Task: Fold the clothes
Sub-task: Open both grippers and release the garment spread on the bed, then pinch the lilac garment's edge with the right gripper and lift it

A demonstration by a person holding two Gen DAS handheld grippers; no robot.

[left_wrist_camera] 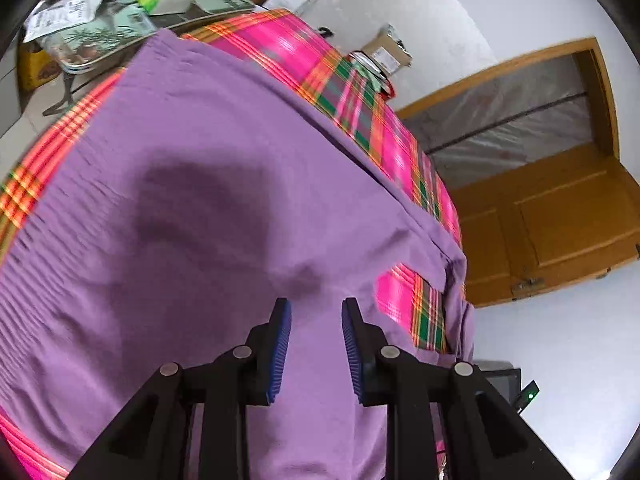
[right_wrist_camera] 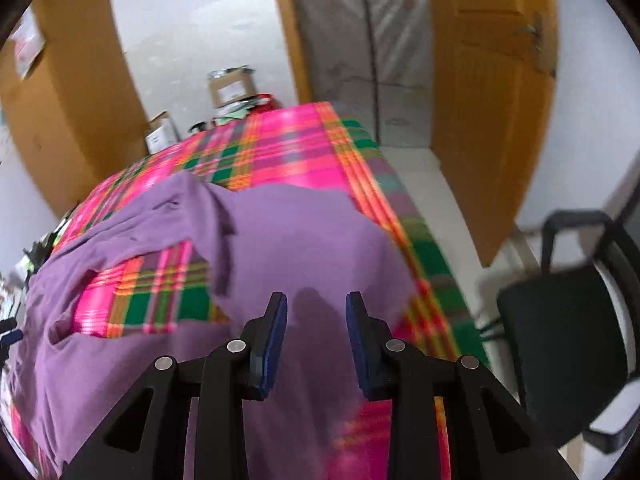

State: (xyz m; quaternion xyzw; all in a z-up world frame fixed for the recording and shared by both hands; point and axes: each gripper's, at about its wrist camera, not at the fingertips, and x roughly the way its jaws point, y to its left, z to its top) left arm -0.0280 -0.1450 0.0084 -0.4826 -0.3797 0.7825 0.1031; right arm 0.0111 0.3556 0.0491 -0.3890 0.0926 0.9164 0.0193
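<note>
Lying flat on plaid cloth (right_wrist_camera: 280,152), purple garment (left_wrist_camera: 192,184), both tools (left_wrist_camera: 316,312) (right_wrist_camera: 316,308) parted above

The purple garment (right_wrist_camera: 304,248) is motion-blurred, its lower part cut off.

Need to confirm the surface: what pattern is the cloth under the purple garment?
Pink plaid cloth with green and orange stripes, best in the right wrist view.

A purple garment (left_wrist_camera: 192,184) lies spread, slightly rumpled, over a pink-and-green plaid cloth (right_wrist_camera: 280,148), one part folded across.
</note>
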